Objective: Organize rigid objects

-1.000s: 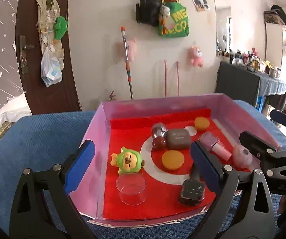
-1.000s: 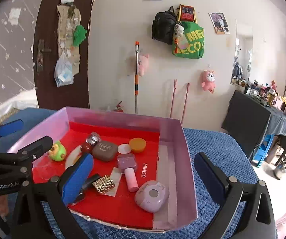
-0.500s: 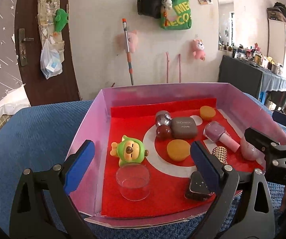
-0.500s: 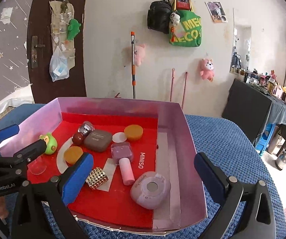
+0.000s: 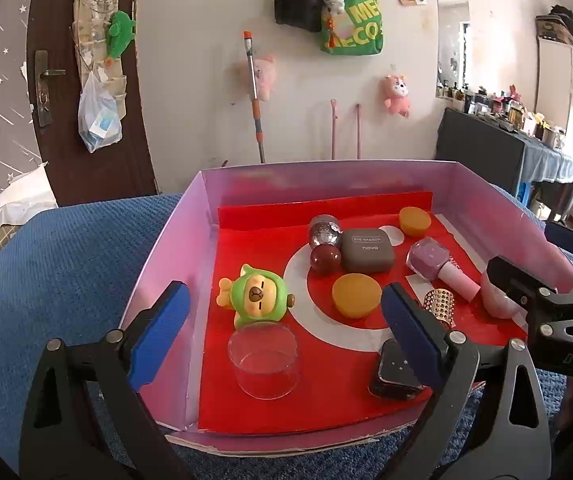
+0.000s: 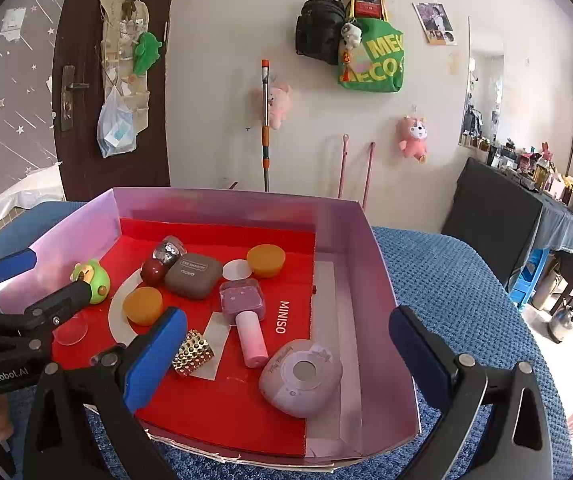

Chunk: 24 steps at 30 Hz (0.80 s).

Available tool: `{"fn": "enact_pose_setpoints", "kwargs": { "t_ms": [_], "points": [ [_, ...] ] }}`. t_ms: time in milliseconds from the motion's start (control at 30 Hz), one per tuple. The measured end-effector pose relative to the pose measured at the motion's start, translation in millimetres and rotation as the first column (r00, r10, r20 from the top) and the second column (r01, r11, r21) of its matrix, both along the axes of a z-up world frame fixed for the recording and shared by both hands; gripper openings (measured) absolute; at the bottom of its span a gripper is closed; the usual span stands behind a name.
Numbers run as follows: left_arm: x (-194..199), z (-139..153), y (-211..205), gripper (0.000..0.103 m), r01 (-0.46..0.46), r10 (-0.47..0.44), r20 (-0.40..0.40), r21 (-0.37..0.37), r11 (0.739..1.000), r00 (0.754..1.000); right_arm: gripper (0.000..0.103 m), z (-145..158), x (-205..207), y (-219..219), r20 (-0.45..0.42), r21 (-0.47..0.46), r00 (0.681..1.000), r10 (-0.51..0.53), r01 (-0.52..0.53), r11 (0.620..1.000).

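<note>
box pink walls, near edge low | left gripper wide apart, empty, over clear cup at near-left corner | right gripper wide apart, empty, above pink round case near right wall | studded cube, nail polish crowd middle

Both wrist cams near tray.
</note>
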<state>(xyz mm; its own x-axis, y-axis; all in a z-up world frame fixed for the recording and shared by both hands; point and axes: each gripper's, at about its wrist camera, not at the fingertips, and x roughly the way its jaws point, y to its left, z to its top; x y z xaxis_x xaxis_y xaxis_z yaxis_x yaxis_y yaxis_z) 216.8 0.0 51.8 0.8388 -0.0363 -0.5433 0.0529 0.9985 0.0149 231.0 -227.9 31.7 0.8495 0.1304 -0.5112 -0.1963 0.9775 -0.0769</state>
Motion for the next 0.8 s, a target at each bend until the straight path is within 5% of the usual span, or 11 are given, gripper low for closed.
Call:
{"fn": "enact_pose_setpoints", "kwargs": {
  "t_ms": [800],
  "points": [
    [1.0, -1.6, -0.2, 0.098, -0.001, 0.001, -0.004, -0.008, 1.000, 1.000, 0.103, 6.3, -4.0, -1.6, 0.011, 0.008, 1.000, -0.011, 0.011, 1.000]
  ]
}}
